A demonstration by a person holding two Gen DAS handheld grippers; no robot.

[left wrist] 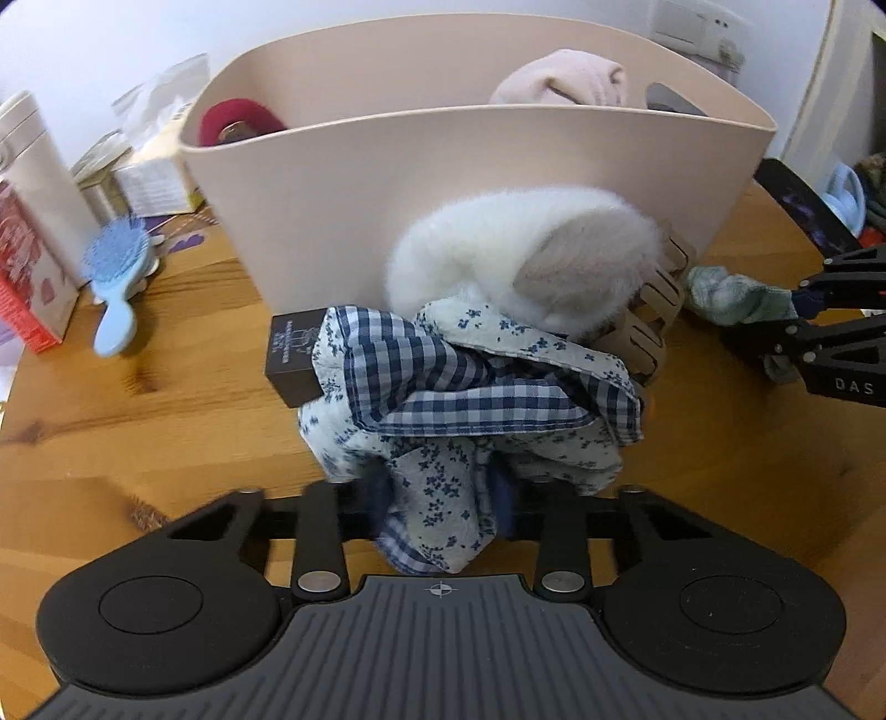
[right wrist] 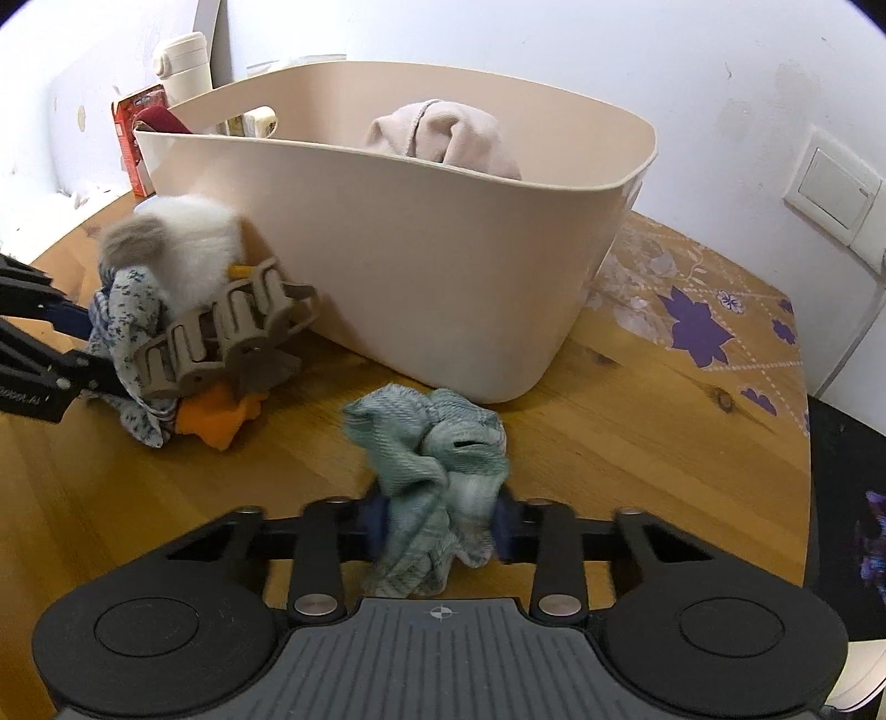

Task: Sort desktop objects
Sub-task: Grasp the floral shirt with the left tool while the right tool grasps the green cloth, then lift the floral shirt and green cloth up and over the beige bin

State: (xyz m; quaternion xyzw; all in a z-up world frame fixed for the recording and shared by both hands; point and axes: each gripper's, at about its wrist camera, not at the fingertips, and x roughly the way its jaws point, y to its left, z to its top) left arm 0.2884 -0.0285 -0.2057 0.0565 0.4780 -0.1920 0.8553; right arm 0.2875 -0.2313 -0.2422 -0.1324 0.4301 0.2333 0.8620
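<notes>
Left gripper [left wrist: 440, 501] pinching blue floral-and-check scrunchie [left wrist: 470, 387]; just ahead a fluffy white scrunchie [left wrist: 520, 260] and tan claw clip [left wrist: 653, 321], dark small box [left wrist: 290, 360] ahead-left. Right gripper [right wrist: 443, 523] clamped on green scrunchie [right wrist: 437, 459]. Beyond both, beige bin [right wrist: 443, 266] on wooden table [right wrist: 637, 443], pink cloth [right wrist: 443, 138] inside.

Wood table [right wrist: 637, 443], white wall [right wrist: 498, 33] w/ switch [right wrist: 836, 194].
</notes>
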